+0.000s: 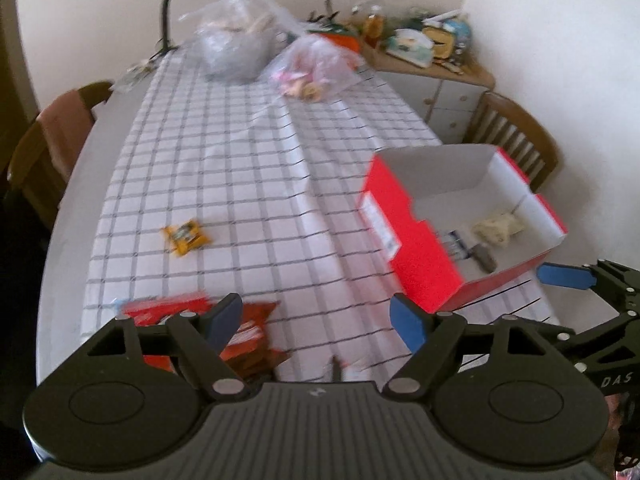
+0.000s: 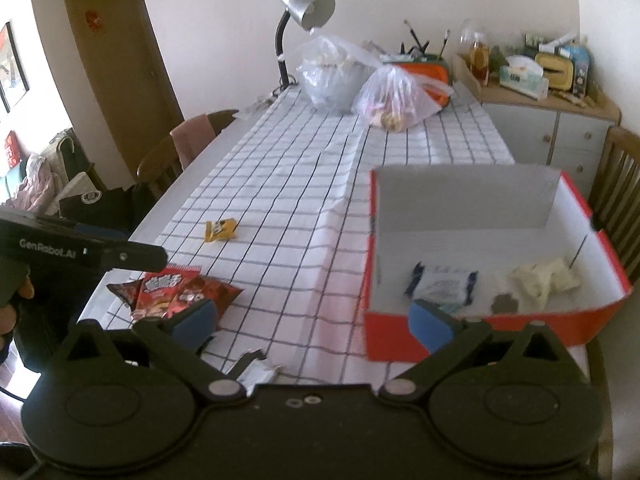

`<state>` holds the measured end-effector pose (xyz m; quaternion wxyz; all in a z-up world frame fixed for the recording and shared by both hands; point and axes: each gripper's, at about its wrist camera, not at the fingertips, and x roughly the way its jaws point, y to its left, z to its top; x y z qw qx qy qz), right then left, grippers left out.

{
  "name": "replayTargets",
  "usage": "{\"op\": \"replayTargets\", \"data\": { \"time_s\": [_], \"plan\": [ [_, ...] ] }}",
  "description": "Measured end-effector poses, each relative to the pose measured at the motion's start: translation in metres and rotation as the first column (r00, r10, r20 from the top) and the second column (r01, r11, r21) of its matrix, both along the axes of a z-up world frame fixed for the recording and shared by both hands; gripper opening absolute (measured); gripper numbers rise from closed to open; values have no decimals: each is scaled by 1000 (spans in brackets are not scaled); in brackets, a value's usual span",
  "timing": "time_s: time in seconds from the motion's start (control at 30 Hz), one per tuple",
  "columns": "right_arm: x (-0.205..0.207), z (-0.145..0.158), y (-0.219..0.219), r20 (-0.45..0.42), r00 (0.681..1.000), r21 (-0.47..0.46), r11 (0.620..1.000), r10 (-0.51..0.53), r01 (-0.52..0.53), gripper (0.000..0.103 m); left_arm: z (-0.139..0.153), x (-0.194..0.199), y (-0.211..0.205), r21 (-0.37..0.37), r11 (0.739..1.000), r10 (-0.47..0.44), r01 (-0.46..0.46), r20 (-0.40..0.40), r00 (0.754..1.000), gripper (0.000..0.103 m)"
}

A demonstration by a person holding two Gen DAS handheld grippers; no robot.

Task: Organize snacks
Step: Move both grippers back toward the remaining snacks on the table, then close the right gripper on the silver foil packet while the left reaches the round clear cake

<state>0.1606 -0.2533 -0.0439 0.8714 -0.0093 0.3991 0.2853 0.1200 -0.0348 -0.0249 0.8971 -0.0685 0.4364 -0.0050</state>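
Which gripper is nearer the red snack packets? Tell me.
Left. The left gripper hangs right over the red snack packets, one finger overlapping them. The right gripper sits further toward the red box, jaws open and empty.

The left gripper (image 1: pixel 320 318) hangs over the near edge of the checked tablecloth (image 1: pixel 248 168), jaws apart with nothing between them. Red snack packets (image 1: pixel 192 312) lie under its left finger — a small yellow packet (image 1: pixel 186 237) sits farther out. To the right stands a red cardboard box (image 1: pixel 424 264) holding a pale wrapper (image 1: pixel 498 228) and a blurred blue-and-white packet (image 1: pixel 460 244). Two plastic bags (image 1: pixel 312 68) rest at the far end.
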Motion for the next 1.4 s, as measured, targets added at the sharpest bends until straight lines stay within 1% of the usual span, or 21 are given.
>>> {"op": "replayTargets", "data": {
  "time_s": [0.13, 0.2, 0.4, 0.63, 0.7, 0.83, 0.97, 1.0, 1.07, 1.17, 1.27, 1.3, 1.33, 1.4],
  "plan": [
    [-5, -16, 18, -56, 998, -3, 1000, -10, 10, 103, -14, -11, 26, 2, 999, 35, -35, -32, 999, 81],
    [-8, -23, 27, -80, 997, -11, 1000, -12, 11, 103, -21, -18, 39, -8, 999, 51, -51, -46, 998, 81],
    [-16, -46, 55, -142, 990, -44, 999, -10, 4, 101, -43, -31, 72, -6, 997, 82, -82, -79, 994, 81],
    [-25, -78, 81, -214, 977, -112, 994, -16, -8, 99, -86, -46, 93, 27, 995, 103, -100, -129, 986, 81],
    [-28, -86, 87, -232, 973, -130, 991, -12, -19, 96, -95, -48, 95, 47, 995, 89, -84, -133, 987, 81],
    [-31, -96, 93, -255, 967, -150, 989, -18, -22, 94, -111, -56, 92, 92, 996, 13, -2, -121, 993, 81],
    [-33, -104, 99, -270, 962, -170, 985, -30, -17, 93, -123, -59, 90, 121, 991, -48, 61, -108, 993, 81],
    [-33, -106, 101, -273, 962, -176, 984, -33, -16, 91, -127, -59, 90, 125, 989, -61, 74, -109, 992, 81],
    [-33, -111, 104, -277, 960, -189, 982, -45, -9, 90, -134, -58, 89, 135, 986, -85, 101, -120, 989, 80],
    [-31, -115, 109, -278, 959, -205, 979, -62, 4, 88, -141, -57, 84, 176, 974, -125, 144, -116, 985, 80],
    [-30, -118, 113, -278, 958, -222, 975, -73, 10, 85, -145, -54, 82, 196, 965, -154, 175, -116, 981, 80],
    [-29, -119, 115, -278, 958, -228, 974, -76, 11, 83, -147, -52, 81, 199, 963, -162, 184, -119, 980, 78],
    [-29, -119, 116, -278, 957, -232, 973, -78, 11, 82, -148, -50, 81, 199, 961, -171, 193, -124, 977, 74],
    [-30, -120, 118, -280, 957, -240, 971, -79, 10, 81, -152, -46, 80, 199, 958, -183, 208, -136, 974, 71]
  ]
}}
